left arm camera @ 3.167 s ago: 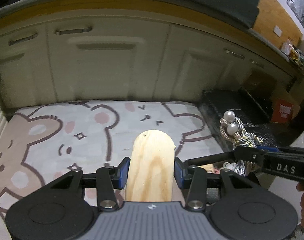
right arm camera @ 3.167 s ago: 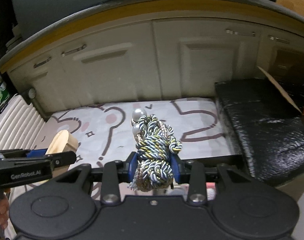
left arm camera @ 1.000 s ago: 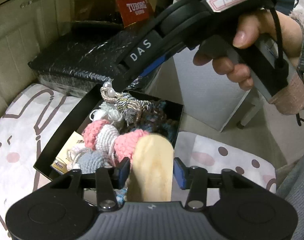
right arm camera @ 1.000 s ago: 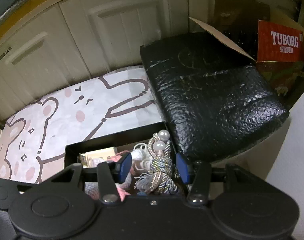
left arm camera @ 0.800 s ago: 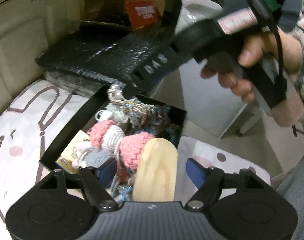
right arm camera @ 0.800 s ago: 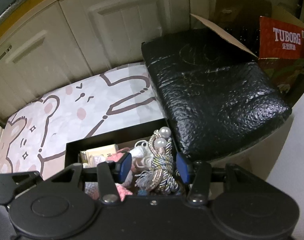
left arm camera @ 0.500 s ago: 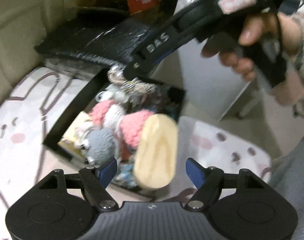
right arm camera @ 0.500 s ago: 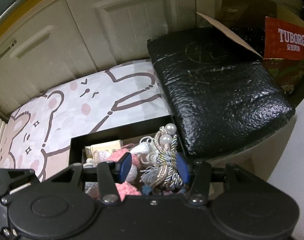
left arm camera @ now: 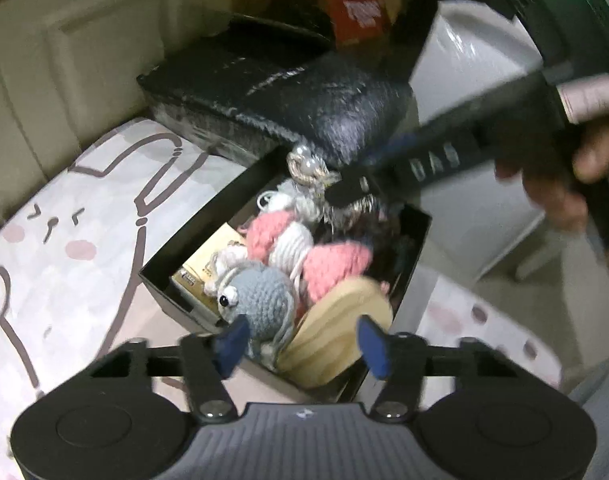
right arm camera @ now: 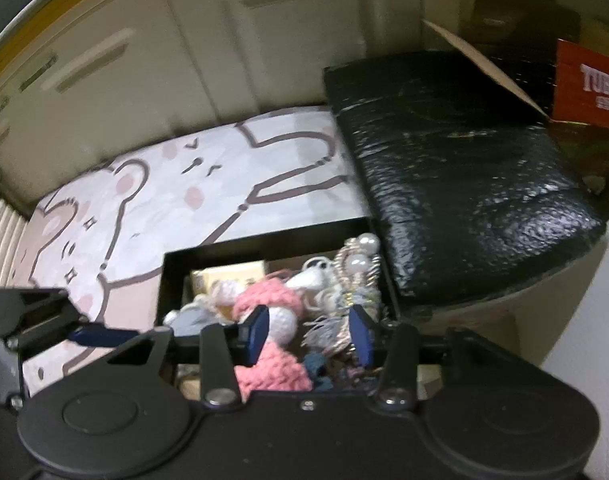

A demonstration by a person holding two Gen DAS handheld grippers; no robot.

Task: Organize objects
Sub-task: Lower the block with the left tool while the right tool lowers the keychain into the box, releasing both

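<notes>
The wooden piece (left arm camera: 340, 320) lies tilted against the near wall of the black box (left arm camera: 184, 236), beside the grey crochet toy (left arm camera: 260, 296), free of the left gripper (left arm camera: 300, 340), whose jaws stand spread wide. It sits high on the pile (the box looks full), so it could slide out over the rim if bumped. The braided cord with 2 pearls (right arm camera: 356, 276) hangs at the box's far corner between the blue pads of the right gripper (right arm camera: 308, 336), whose jaws look parted, clear of it. Its tassel strands could snag a pad on withdrawal and drag the cord, or the pink crochet piece (right arm camera: 264, 304), back out.
</notes>
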